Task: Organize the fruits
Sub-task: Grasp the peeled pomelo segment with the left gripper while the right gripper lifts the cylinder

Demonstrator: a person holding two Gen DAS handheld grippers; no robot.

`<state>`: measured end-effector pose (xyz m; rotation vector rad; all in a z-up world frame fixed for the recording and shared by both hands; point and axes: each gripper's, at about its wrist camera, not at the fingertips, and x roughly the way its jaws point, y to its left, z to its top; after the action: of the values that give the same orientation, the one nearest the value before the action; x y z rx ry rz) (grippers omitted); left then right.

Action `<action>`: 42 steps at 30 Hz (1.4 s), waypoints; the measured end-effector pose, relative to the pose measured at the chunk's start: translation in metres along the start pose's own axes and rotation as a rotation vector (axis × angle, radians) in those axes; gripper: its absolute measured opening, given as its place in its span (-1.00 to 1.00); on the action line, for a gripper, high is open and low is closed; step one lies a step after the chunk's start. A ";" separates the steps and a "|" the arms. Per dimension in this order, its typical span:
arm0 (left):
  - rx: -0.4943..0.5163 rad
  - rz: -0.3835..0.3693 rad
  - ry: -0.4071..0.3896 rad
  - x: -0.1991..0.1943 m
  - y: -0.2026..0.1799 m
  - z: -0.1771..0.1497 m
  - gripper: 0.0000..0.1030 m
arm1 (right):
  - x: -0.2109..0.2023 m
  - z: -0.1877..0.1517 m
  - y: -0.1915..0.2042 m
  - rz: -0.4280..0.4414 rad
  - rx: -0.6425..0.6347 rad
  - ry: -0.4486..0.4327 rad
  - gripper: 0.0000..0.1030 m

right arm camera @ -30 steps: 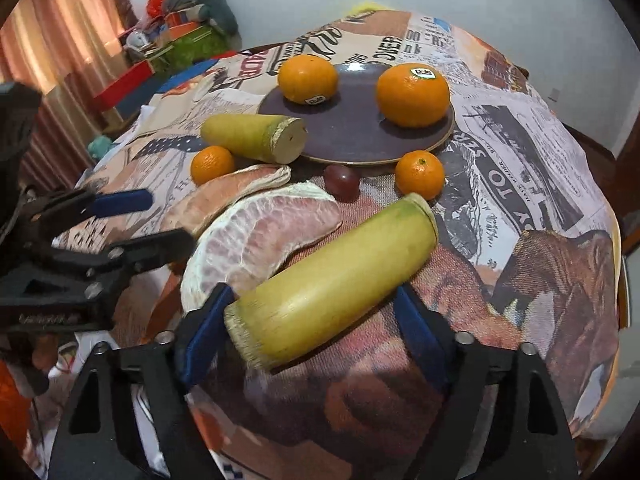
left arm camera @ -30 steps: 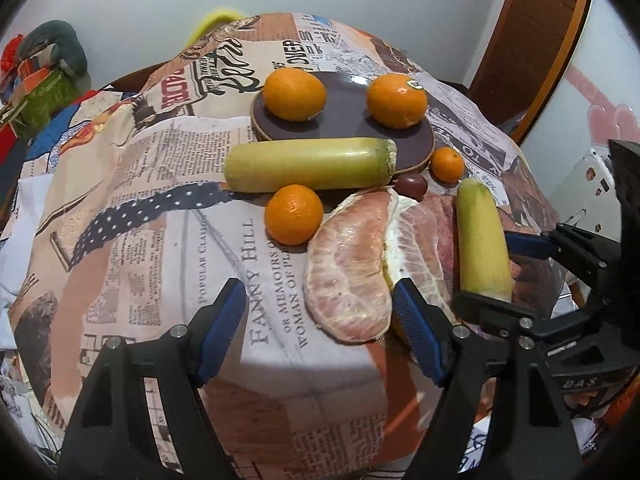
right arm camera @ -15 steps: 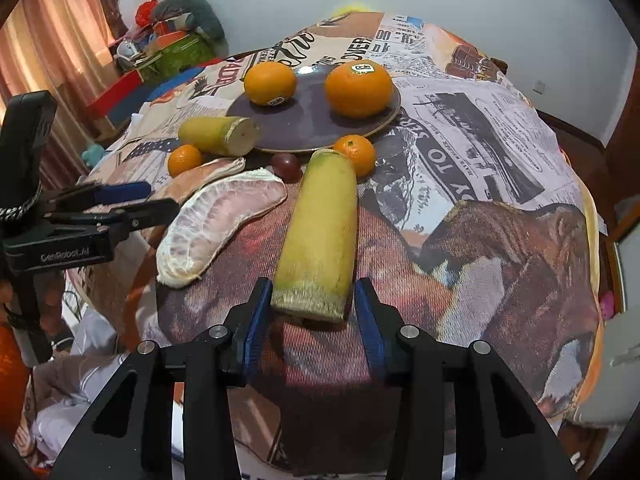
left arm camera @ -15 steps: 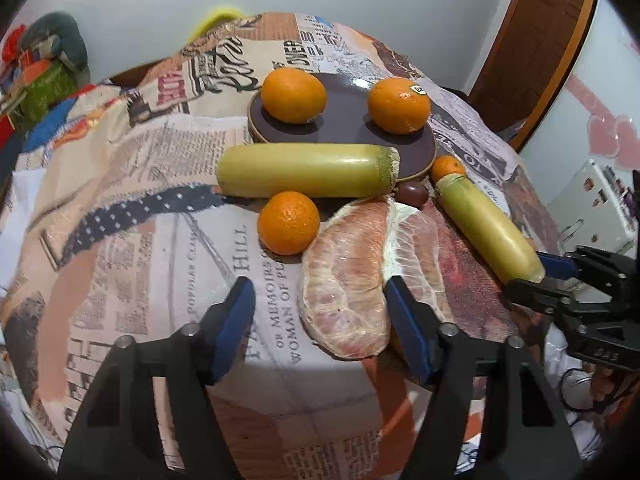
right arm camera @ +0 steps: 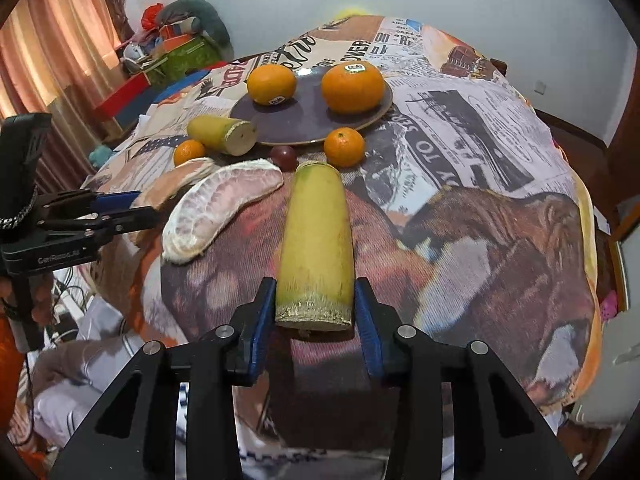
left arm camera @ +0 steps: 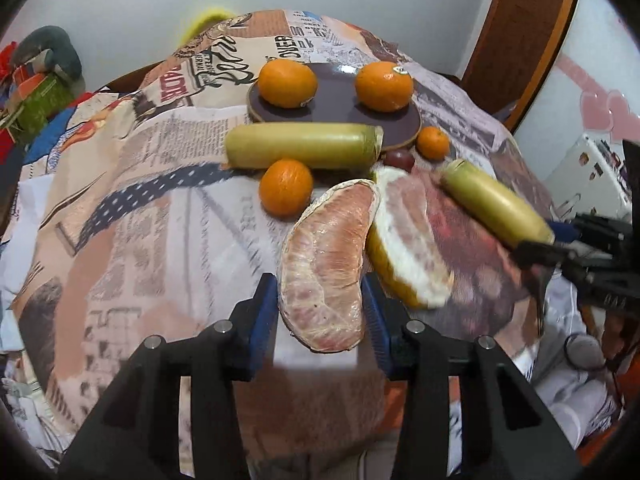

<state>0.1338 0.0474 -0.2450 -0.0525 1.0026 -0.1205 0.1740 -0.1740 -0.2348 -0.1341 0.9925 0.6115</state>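
My left gripper point(left arm camera: 320, 312) is shut on a peeled pink pomelo segment point(left arm camera: 326, 264) at the table's near edge. A second pomelo segment point(left arm camera: 404, 240) lies just right of it. My right gripper point(right arm camera: 315, 312) is shut on the cut end of a yellow-green sugarcane piece point(right arm camera: 316, 240), which points toward the plate. It also shows in the left wrist view point(left arm camera: 496, 204). A dark plate point(left arm camera: 340, 114) holds two oranges point(left arm camera: 287, 83) point(left arm camera: 384, 86). Another sugarcane piece point(left arm camera: 300, 151) lies in front of the plate.
Two small tangerines point(left arm camera: 285, 187) point(left arm camera: 433, 143) and a dark grape point(left arm camera: 400, 159) lie on the newspaper-print tablecloth point(left arm camera: 160, 200) near the plate. Bags and boxes point(right arm camera: 176, 48) are piled beyond the table on the left. A wooden door point(left arm camera: 516, 32) stands at the right.
My left gripper closed on the pink pomelo segment. My right gripper closed on the sugarcane end after turning it to point toward the plate.
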 end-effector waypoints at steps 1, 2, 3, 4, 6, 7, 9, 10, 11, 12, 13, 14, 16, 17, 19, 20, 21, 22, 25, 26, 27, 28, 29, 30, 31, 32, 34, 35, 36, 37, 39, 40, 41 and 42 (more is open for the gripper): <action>-0.001 0.009 0.006 -0.003 0.002 -0.004 -0.17 | -0.001 -0.001 0.000 -0.001 -0.004 0.002 -0.31; -0.002 0.016 0.009 -0.005 0.004 -0.007 -0.17 | -0.002 -0.002 0.001 -0.003 -0.012 0.006 -0.31; -0.004 0.020 0.014 -0.007 0.007 -0.010 -0.17 | -0.003 -0.003 0.001 -0.004 -0.018 0.009 -0.31; -0.005 0.016 0.018 -0.009 0.008 -0.012 -0.17 | -0.004 -0.003 0.001 -0.003 -0.020 0.014 -0.30; 0.001 0.007 0.030 -0.009 0.009 -0.012 -0.16 | -0.004 -0.001 -0.001 0.005 -0.006 0.025 -0.30; 0.006 0.004 0.040 -0.008 0.010 -0.011 -0.16 | -0.004 0.001 -0.003 0.018 0.008 0.030 -0.29; 0.010 0.002 0.055 -0.002 0.010 -0.008 -0.09 | -0.005 0.004 -0.005 0.034 0.021 0.020 -0.21; 0.010 -0.001 0.061 0.001 0.010 -0.006 -0.09 | -0.005 0.005 -0.006 0.030 0.021 0.016 -0.15; 0.011 -0.006 0.064 0.005 0.010 -0.004 -0.08 | -0.005 0.008 -0.006 0.021 0.019 0.008 -0.13; 0.013 -0.008 0.065 0.007 0.010 -0.001 -0.08 | -0.005 0.010 -0.006 0.017 0.016 0.005 -0.13; 0.020 -0.006 0.065 0.011 0.009 0.002 -0.08 | -0.003 0.014 -0.007 0.014 0.012 0.003 -0.13; 0.024 -0.006 0.065 0.013 0.008 0.004 -0.08 | -0.002 0.016 -0.007 0.013 0.010 0.002 -0.13; 0.035 -0.005 0.061 0.018 0.006 0.008 -0.07 | 0.002 0.021 -0.007 0.011 0.004 0.003 -0.13; 0.036 -0.005 0.059 0.019 0.006 0.009 -0.07 | 0.005 0.023 -0.007 0.008 0.001 0.005 -0.13; 0.031 -0.004 0.054 0.023 0.007 0.013 -0.07 | 0.011 0.028 -0.007 0.012 -0.005 0.008 -0.13; 0.025 -0.004 0.052 0.024 0.008 0.014 -0.07 | 0.014 0.029 -0.007 0.015 -0.005 0.011 -0.13; 0.019 -0.006 0.048 0.025 0.009 0.015 -0.07 | 0.018 0.031 -0.008 0.021 -0.004 0.019 -0.13; 0.017 -0.007 0.045 0.026 0.009 0.016 -0.07 | 0.021 0.032 -0.008 0.023 -0.003 0.024 -0.13; 0.017 -0.004 0.038 0.029 0.010 0.019 -0.07 | 0.031 0.034 -0.009 0.044 0.007 0.042 -0.13; 0.020 -0.002 0.038 0.030 0.009 0.020 -0.07 | 0.033 0.034 -0.009 0.051 0.010 0.044 -0.13; 0.024 0.001 0.037 0.030 0.008 0.021 -0.07 | 0.033 0.035 -0.009 0.054 0.012 0.042 -0.13; 0.027 0.004 0.037 0.031 0.008 0.021 -0.07 | 0.033 0.036 -0.009 0.064 0.014 0.037 -0.25; 0.029 0.008 0.038 0.031 0.007 0.022 -0.08 | 0.032 0.037 -0.009 0.078 0.021 0.032 -0.31; 0.031 0.011 0.038 0.031 0.006 0.022 -0.08 | 0.031 0.038 -0.010 0.082 0.029 0.029 -0.32; 0.034 0.015 0.036 0.031 0.006 0.022 -0.09 | 0.030 0.038 -0.010 0.086 0.032 0.027 -0.32; 0.035 0.017 0.036 0.030 0.006 0.022 -0.10 | 0.030 0.038 -0.010 0.085 0.033 0.024 -0.32; 0.032 0.024 0.036 0.028 0.005 0.022 -0.11 | 0.027 0.037 -0.009 0.079 0.030 0.015 -0.32; 0.030 0.024 0.035 0.027 0.005 0.022 -0.11 | 0.025 0.036 -0.009 0.076 0.029 0.010 -0.32; 0.028 0.024 0.028 0.024 0.005 0.021 -0.12 | 0.023 0.036 -0.009 0.075 0.030 0.004 -0.32; 0.028 0.025 0.023 0.022 0.005 0.021 -0.12 | 0.020 0.036 -0.009 0.074 0.030 -0.006 -0.32; 0.025 0.026 0.006 0.015 0.005 0.022 -0.12 | 0.013 0.037 -0.009 0.071 0.029 -0.024 -0.32; 0.021 0.026 -0.007 0.009 0.005 0.023 -0.12 | 0.009 0.038 -0.010 0.070 0.030 -0.036 -0.32; 0.018 0.027 -0.017 0.006 0.005 0.024 -0.12 | 0.005 0.040 -0.010 0.069 0.033 -0.050 -0.32; 0.015 0.029 -0.033 0.000 0.005 0.026 -0.13 | 0.001 0.041 -0.011 0.068 0.036 -0.060 -0.32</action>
<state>0.1562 0.0520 -0.2315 -0.0261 0.9690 -0.1007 0.2104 -0.1672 -0.2150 -0.0499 0.9526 0.6562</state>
